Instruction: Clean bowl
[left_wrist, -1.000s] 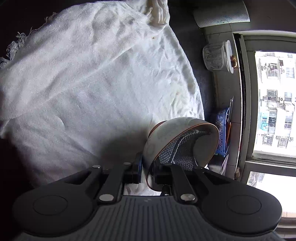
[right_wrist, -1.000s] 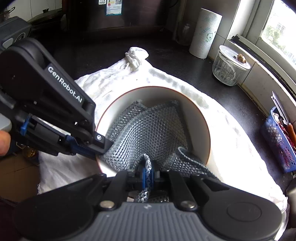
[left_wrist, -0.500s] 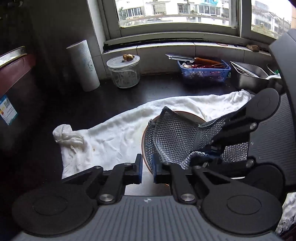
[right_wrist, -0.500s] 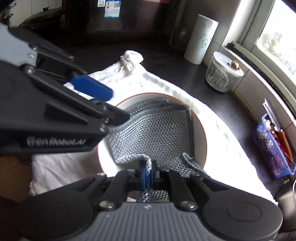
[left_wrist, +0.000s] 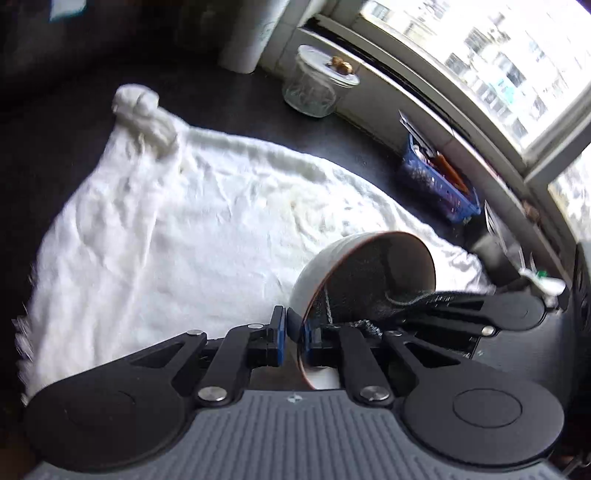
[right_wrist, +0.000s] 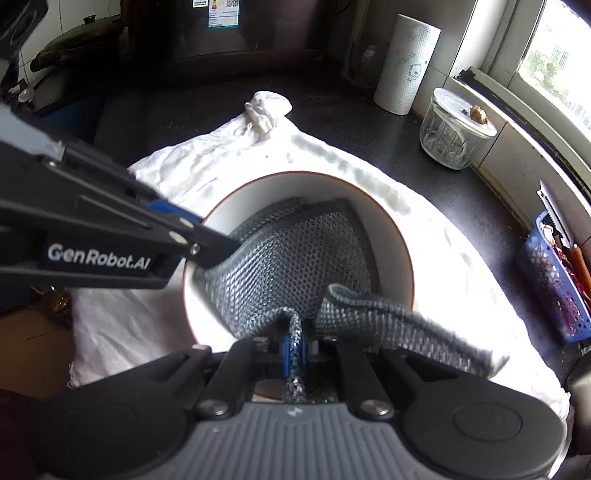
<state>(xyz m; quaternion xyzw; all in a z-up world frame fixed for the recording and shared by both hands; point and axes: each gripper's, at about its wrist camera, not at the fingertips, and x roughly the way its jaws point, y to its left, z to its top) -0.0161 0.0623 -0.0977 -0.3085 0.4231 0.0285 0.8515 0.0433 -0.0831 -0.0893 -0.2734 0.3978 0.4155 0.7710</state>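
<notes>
The round, smooth bowl (left_wrist: 332, 266) is clamped at its rim by the left tongs (left_wrist: 293, 334); the grey mesh cloth (right_wrist: 291, 258) is pinched by the right tongs (right_wrist: 295, 349) above a crumpled white towel (right_wrist: 207, 166).

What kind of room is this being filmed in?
Most likely a home kitchen: a dark countertop under a window, with a paper towel roll, a lidded glass jar, and a bowl being wiped with a mesh cloth.

One readable brand mark
"GenRobot.AI" in white letters on the left gripper (right_wrist: 218, 254); the dark appliance's sticker (right_wrist: 221, 13) is illegible.
</notes>
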